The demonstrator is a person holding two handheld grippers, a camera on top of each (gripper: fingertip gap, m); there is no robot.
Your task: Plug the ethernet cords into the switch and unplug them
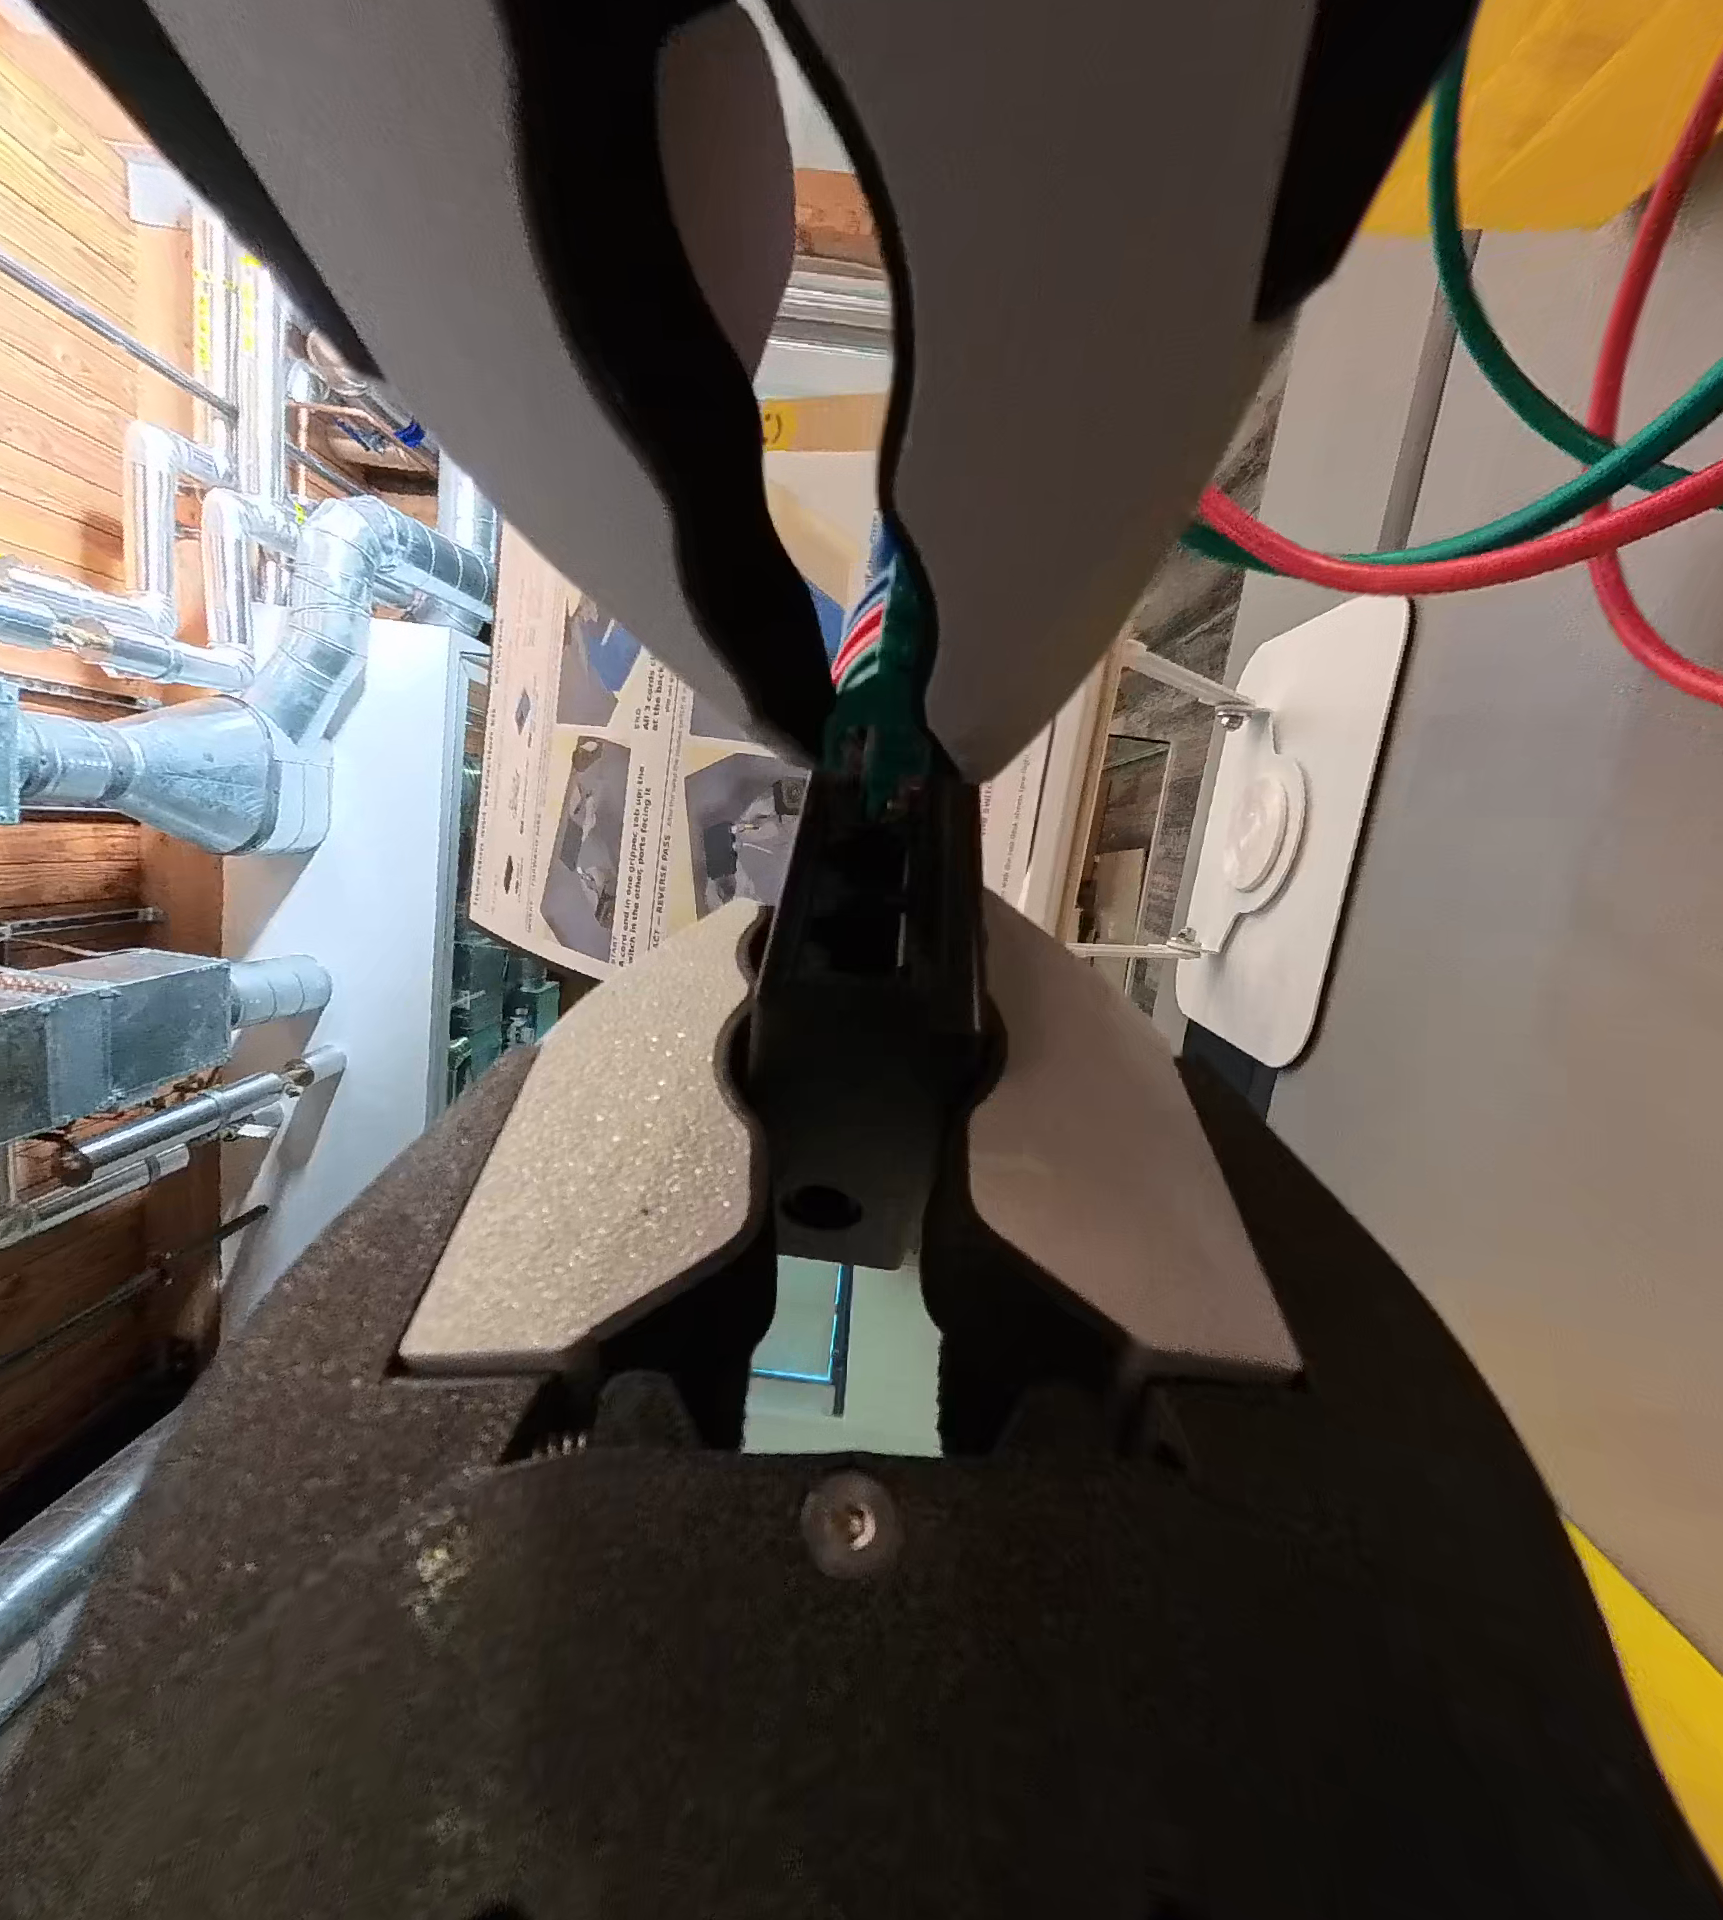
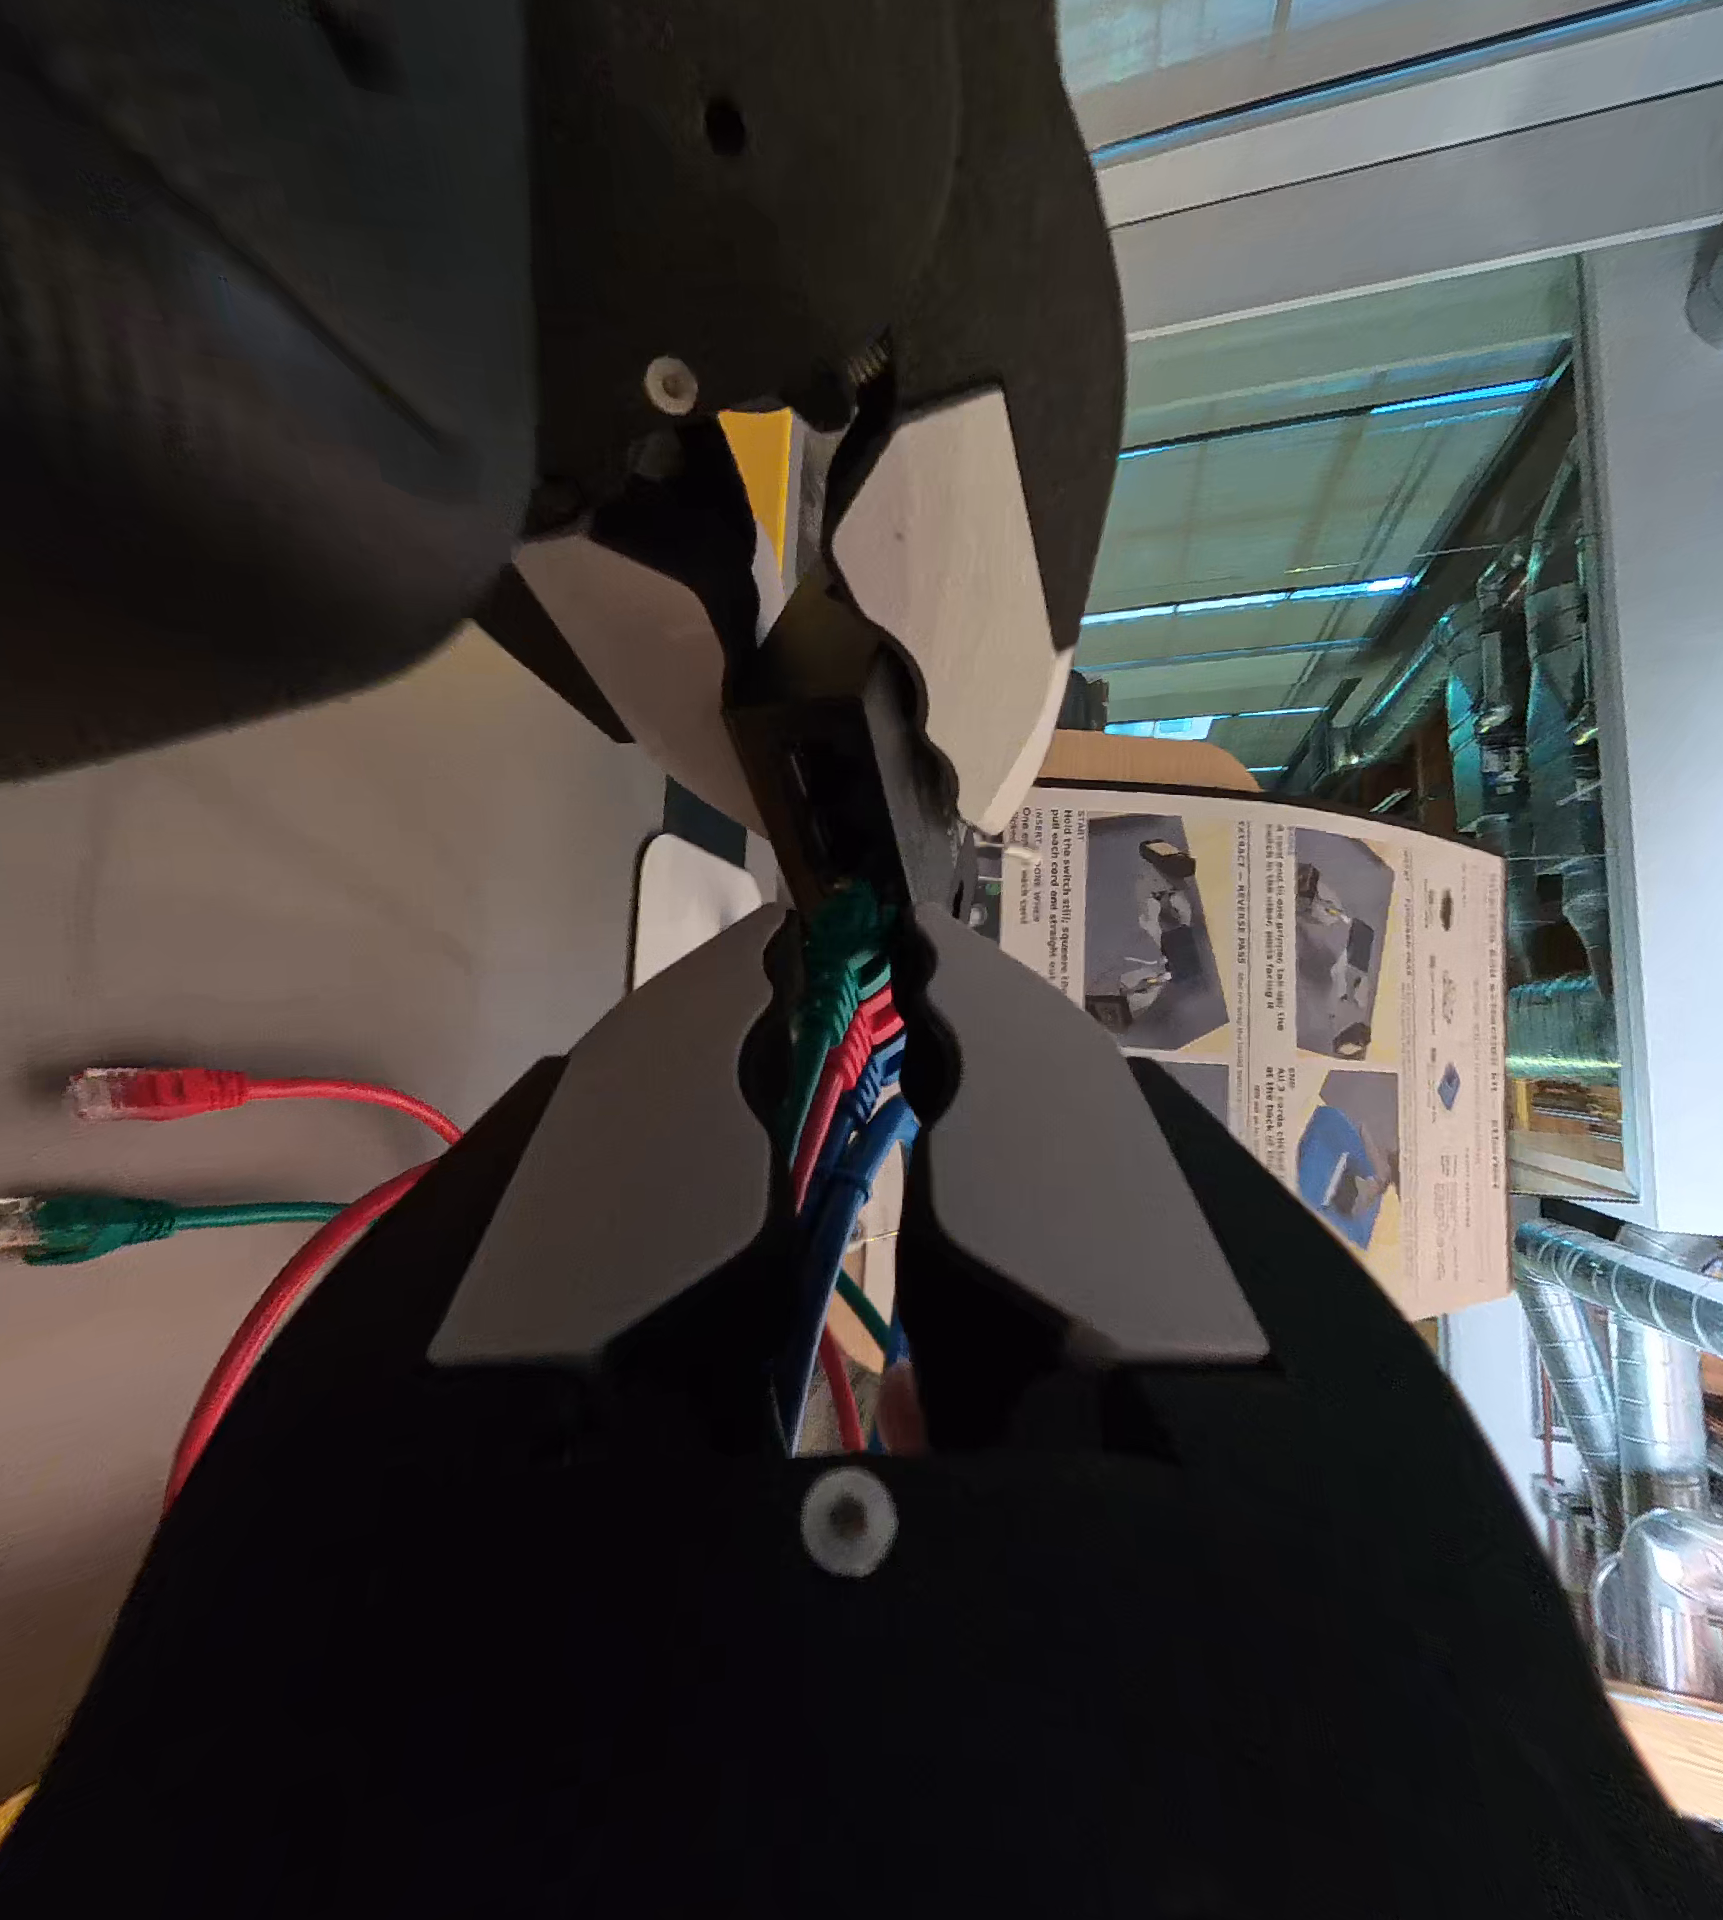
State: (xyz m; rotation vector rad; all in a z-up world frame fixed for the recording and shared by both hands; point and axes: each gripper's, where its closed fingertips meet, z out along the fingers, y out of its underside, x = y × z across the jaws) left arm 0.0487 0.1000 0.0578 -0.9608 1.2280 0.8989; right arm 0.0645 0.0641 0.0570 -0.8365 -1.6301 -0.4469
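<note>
Two grippers meet nose to nose over the switch (image 1: 867,997), and I use that black box as my landmark. My left gripper (image 1: 862,1049) is clamped narrow on the switch body, holding it up off the grey table (image 1: 1563,1039); I judge this is so the box cannot slide when a plug is pushed or pulled. My right gripper (image 2: 841,977) comes in from the far end of the switch and is closed tight on the green plug (image 2: 841,930), right at the port face. The red cord (image 2: 862,1039) and blue cord (image 2: 867,1112) run back between the same fingers, just behind the switch, so I cannot tell whether the pads pinch them too or only bracket them. Whether the green plug is fully seated or halfway in I cannot tell; the port mouth is dark. The switch's long axis lies in line with both grippers, its port face towards my right gripper, and the green plug points straight along that axis into it. Well away from the switch, on the table, a loose red plug (image 2: 145,1093) and a second green plug (image 2: 57,1228) lie side by side, both unplugged. Beyond the switch stands an instruction sheet (image 2: 1283,1029).
</note>
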